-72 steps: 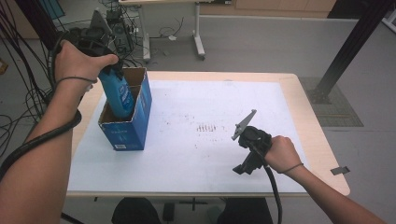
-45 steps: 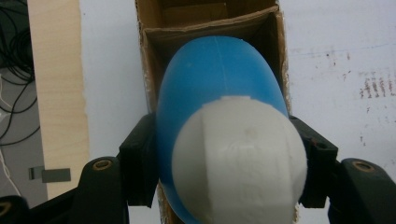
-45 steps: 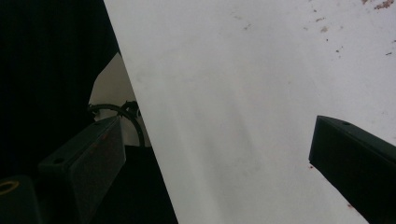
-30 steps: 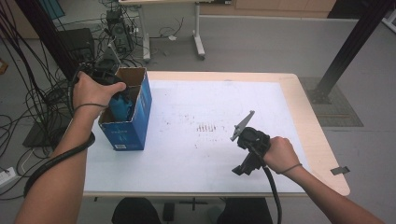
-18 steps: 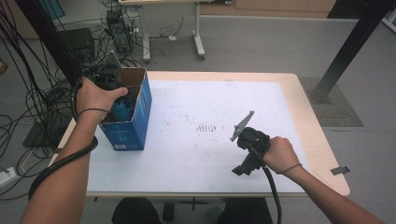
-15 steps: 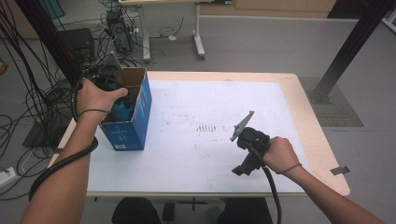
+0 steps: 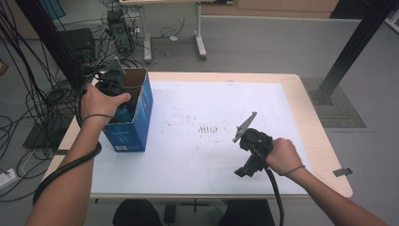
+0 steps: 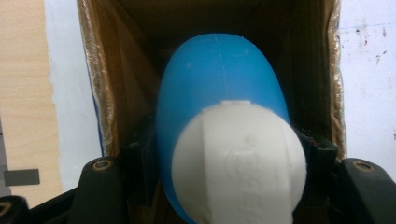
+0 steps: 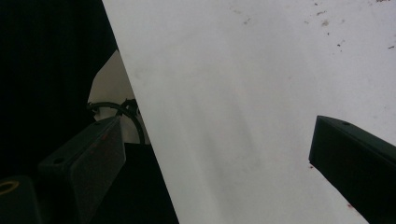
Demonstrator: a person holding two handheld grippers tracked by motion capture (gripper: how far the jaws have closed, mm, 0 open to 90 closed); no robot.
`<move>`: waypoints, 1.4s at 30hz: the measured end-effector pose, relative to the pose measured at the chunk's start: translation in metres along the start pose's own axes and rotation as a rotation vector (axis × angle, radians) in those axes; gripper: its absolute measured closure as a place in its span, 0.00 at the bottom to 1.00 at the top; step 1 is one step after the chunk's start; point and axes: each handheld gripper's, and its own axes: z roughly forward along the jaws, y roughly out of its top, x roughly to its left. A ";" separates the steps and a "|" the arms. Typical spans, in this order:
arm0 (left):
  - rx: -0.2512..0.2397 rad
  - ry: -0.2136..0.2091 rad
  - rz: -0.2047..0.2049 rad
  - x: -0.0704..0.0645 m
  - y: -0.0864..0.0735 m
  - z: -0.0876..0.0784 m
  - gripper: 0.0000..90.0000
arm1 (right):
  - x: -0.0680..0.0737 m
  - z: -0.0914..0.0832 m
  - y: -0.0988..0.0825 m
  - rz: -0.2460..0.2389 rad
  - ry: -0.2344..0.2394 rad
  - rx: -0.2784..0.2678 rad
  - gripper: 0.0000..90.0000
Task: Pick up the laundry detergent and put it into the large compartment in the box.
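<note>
- A pale wooden table [image 7: 324, 141] covered by a white, lightly stained sheet [image 7: 221, 113] is seen in a workshop with a grey floor; tangled cables [image 7: 28, 108] hang and lie at the left, and another desk's legs [image 7: 200, 42] stand behind.
- An open blue cardboard box [image 7: 134, 125] is stood upright near the table's left edge, its brown inside shown in the left gripper view.
- A blue bottle [image 8: 219, 93] with a white cap [image 8: 240, 161] is pinched by the jaws of the left gripper [image 7: 113, 82] and is held well down inside the box, cap end toward the gripper's camera.
- The packing is judged nearly done: the bottle is lowered between the box walls, but it is not yet let go, and whether its base rests on the box bottom cannot be told.
- What is left is judged to be the release of the bottle and the lifting of the gripper out of the opening.
- The right gripper [image 7: 251, 146] is held above the sheet toward the near right, well apart from the box, with its jaws spread and nothing between them.
- The narrow box opening is judged the only hindrance, as the walls lie close beside the jaws; no other thing is seen on the sheet.
</note>
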 end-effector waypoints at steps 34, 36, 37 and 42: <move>-0.009 -0.002 -0.012 0.001 -0.001 0.001 0.42 | -0.002 0.000 -0.002 0.007 0.003 -0.010 0.04; -0.009 0.000 -0.013 0.000 -0.001 0.001 0.42 | -0.002 0.000 -0.002 0.005 0.002 -0.014 0.04; -0.008 0.001 -0.011 0.000 -0.001 0.001 0.42 | -0.003 0.000 -0.003 0.002 0.002 -0.014 0.04; -0.008 0.000 -0.013 0.000 -0.001 0.001 0.42 | -0.003 -0.001 -0.003 0.005 0.003 -0.013 0.04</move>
